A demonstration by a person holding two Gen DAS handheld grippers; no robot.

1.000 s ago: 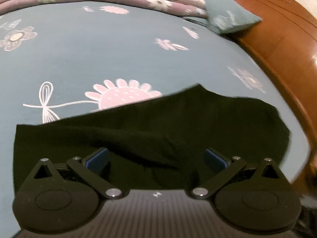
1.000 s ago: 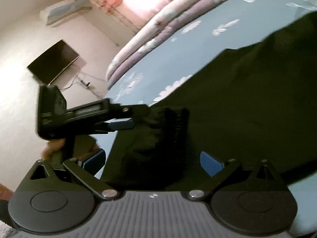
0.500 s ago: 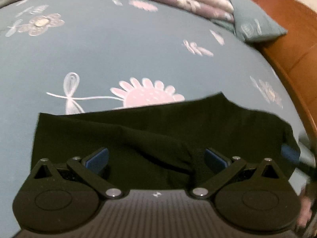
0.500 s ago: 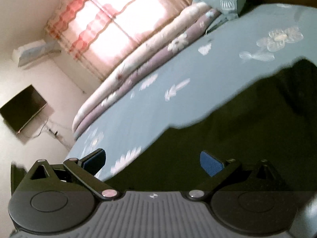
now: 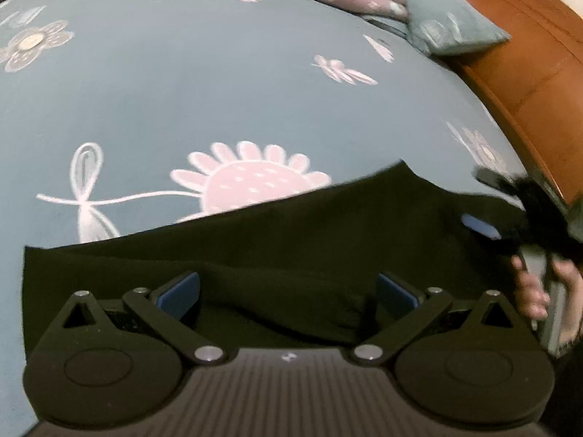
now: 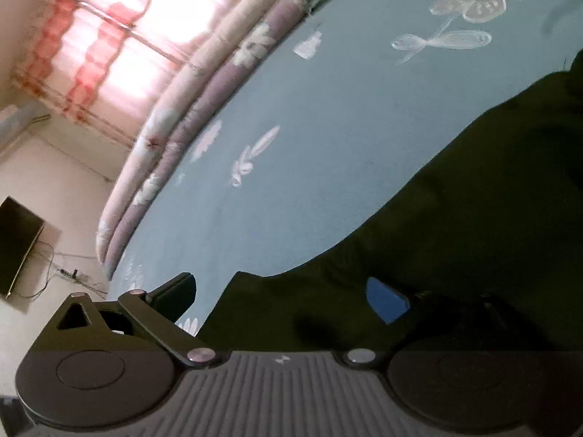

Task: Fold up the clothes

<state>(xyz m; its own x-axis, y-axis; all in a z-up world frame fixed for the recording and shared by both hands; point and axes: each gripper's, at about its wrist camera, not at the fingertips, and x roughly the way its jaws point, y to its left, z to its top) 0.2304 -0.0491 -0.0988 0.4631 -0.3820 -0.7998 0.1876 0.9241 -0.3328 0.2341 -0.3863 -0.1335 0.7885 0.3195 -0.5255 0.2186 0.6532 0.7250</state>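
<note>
left gripper [image 5: 288, 293] gaped over black garment [image 5: 291, 240] | right gripper [image 6: 280, 296] gaped, garment edge between fingers | bed [image 5: 218, 83] toward 12 o'clock

A black garment [image 5: 291, 240] lies spread flat on the blue floral bed [image 5: 218, 83]. The left tool [image 5: 288, 291] sits over the garment's near portion, blue pads wide apart, nothing between them. At the garment's right end, the right tool [image 5: 488, 211] appears blurred, jaws apart, held by a hand [image 5: 546, 291]. Beyond the garment, a pillow [image 5: 448, 29] rests against the wooden bed frame [image 5: 528, 65].
</note>
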